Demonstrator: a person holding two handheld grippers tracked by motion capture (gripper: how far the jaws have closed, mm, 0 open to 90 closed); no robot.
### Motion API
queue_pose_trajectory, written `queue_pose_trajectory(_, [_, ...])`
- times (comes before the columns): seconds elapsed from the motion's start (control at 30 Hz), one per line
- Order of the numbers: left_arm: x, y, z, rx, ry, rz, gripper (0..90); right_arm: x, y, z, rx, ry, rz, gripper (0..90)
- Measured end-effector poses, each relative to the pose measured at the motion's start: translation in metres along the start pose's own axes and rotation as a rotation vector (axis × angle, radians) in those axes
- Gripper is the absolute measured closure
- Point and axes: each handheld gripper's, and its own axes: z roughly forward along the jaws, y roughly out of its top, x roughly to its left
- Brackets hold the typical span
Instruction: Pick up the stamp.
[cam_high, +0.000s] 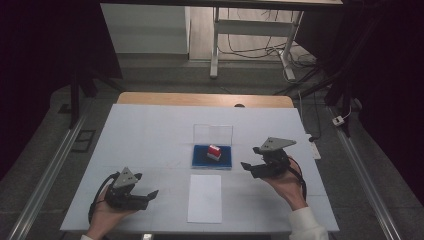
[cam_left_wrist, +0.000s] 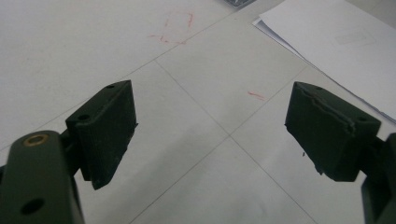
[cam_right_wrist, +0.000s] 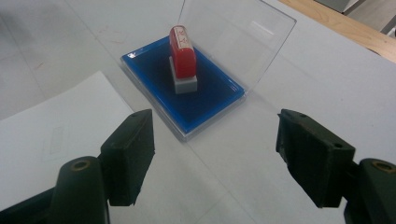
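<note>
We see a white-covered table with a red-topped stamp on a grey base standing upright in the middle of a blue ink pad in a clear plastic case, whose transparent lid stands open at the pad's 12 o'clock edge. A white sheet of paper lies flat just at the pad's 6 o'clock. At the pad's 3 o'clock, our right gripper hovers, jaws spread wide and holding nothing, pointing toward the pad. At about 8 o'clock from the pad, well apart, our left gripper sits low over the table, jaws likewise wide and empty, faint red marks on the surface ahead.
</note>
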Motion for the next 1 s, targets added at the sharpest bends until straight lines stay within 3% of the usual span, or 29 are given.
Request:
queue_pose_trajectory(0.6, [-0.002, 0.0, 0.002, 0.009, 0.008, 0.02, 17.3, -0.003, 0.017, 0.021, 0.008, 0.027, 0.002, 28.5])
queue_pose_trajectory(1.0, [-0.002, 0.0, 0.005, 0.02, 0.01, 0.02, 17.4, 0.001, 0.029, 0.037, 0.018, 0.04, -0.023, 28.7])
